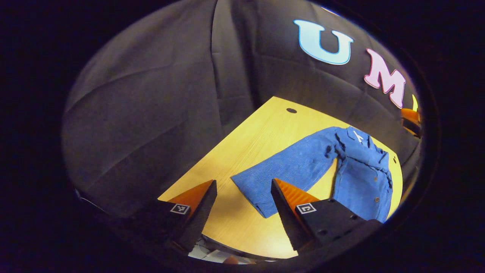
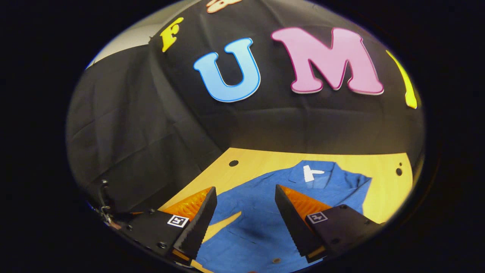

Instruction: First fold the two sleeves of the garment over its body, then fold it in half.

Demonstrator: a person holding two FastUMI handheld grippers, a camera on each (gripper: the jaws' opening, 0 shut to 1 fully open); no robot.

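Left gripper [image 1: 244,197] hangs wide open and empty just short of the cuff of the blue corduroy button-up shirt [image 1: 356,170] spread on the yellow wooden table [image 1: 261,132], sleeve [image 1: 288,168] running up-right toward the body, so I'd take it first.

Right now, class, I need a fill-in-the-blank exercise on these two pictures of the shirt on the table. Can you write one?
1. The shirt lying on the table is ____ in colour.
2. In the left gripper view, the sleeve lies spread out on the ____.
3. The left gripper and the right gripper both have their jaws ____.
4. The table has a ____ top.

Missing words: blue; table; open; wooden
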